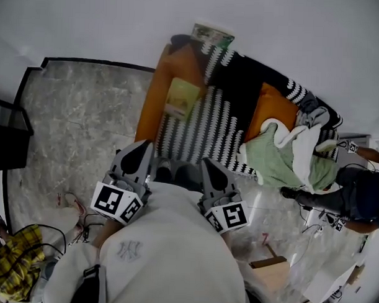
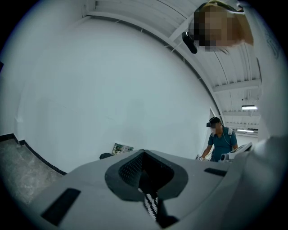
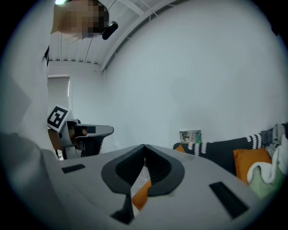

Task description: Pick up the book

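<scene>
A yellow-green book (image 1: pixel 181 98) lies flat on the sofa (image 1: pixel 155 97), on the black-and-white striped blanket (image 1: pixel 206 120) beside the orange armrest. A second, green-covered book (image 1: pixel 212 33) leans against the wall behind the sofa back; this green-covered book (image 2: pixel 122 148) shows in the left gripper view, and as a green-covered book (image 3: pixel 190 136) in the right gripper view. My left gripper (image 1: pixel 142 147) and right gripper (image 1: pixel 211 165) hover side by side in front of the sofa, short of the yellow-green book. Both are shut and empty, tips meeting on the left gripper (image 2: pixel 143 152) and right gripper (image 3: pixel 144 147).
Orange cushions (image 1: pixel 270 110) and green and white cloths (image 1: pixel 282 154) pile on the sofa's right end. A person (image 1: pixel 356 191) stands at the right. A black cabinet (image 1: pixel 7 135) is at the left; a yellow plaid cloth (image 1: pixel 12 259), cables and a cardboard box (image 1: pixel 269 268) lie on the marble floor.
</scene>
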A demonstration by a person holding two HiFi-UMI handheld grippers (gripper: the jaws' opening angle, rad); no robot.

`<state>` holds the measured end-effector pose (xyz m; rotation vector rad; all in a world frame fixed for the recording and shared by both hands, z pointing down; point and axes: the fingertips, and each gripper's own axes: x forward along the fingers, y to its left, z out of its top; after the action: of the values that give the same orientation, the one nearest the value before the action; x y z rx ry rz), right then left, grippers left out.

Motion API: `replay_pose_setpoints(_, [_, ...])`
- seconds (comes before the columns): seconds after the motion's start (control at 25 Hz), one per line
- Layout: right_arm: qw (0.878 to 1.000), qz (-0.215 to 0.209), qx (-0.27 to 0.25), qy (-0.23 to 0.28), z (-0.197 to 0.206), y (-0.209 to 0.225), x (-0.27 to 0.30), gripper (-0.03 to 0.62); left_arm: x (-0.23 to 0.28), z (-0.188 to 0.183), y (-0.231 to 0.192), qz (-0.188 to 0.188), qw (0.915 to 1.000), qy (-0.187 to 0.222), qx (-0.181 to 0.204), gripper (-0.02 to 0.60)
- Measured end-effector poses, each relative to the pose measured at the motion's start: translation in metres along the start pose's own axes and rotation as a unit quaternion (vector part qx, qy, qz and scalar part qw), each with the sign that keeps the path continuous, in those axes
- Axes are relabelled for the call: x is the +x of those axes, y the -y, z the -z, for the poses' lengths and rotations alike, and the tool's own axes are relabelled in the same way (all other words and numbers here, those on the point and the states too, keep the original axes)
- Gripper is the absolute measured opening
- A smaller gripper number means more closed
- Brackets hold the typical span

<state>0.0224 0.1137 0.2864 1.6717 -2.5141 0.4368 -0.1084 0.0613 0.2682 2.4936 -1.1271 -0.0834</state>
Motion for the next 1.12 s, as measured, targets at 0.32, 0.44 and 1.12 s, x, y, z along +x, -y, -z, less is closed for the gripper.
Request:
replay_pose_setpoints(0.32, [0.999,-0.011,0.008,-0.032,0.011,0.011,0.013,0.018,0.013,0.004,-0.015,-0.016,0.9996,-0.019,-0.014,0.002])
replay_pose_setpoints(0.44, [0.999,-0.015,0.012,-0.036,0.009,0.016,0.023,0.018,0.022,0.006,-0.02,-0.022,0.9993,-0.024,-0.019,0.002])
replay_pose_setpoints(1.12, [0.995,-0.088,-0.036,-0.028,-0.026,0.088,0.082,0.018,0.104,-0.008,-0.035,-0.066,0.9973,-0.015,-0.028,0.002])
